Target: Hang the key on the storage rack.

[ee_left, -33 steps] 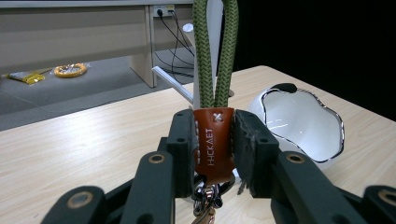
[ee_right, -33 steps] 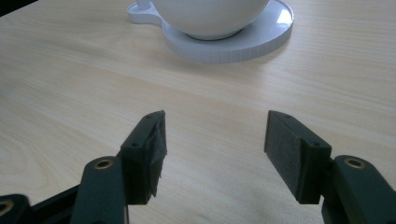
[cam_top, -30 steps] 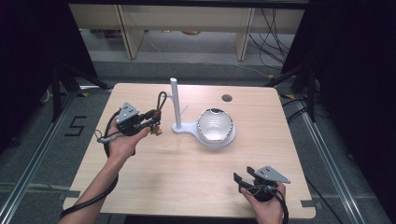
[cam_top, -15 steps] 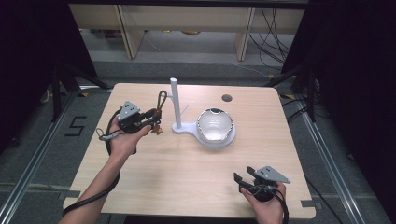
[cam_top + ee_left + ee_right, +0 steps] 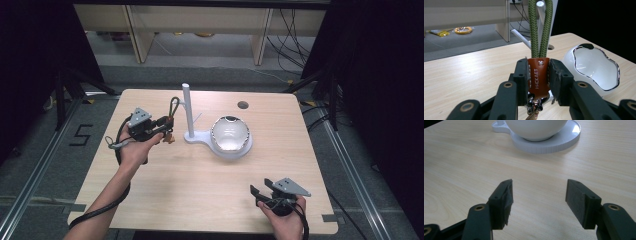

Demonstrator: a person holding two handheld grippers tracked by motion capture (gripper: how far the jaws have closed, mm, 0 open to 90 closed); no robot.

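This looks like a lab recording bay. A bare wooden table [image 5: 200,195] stands in the middle of the frame, hemmed in by black curtains [image 5: 380,75] on both sides, with metal floor rails [image 5: 30,175], a taped "5" [image 5: 82,135] at left, and loose cables [image 5: 295,25] at the upper right.

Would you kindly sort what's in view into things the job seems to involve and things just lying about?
Likely in the job:
- keychain with green cord loop, clamped in the left tool
- white stand with upright post
- white bowl on the stand's base
- right tool, open, idle

Lying about:
- yellow items on the floor
- cables
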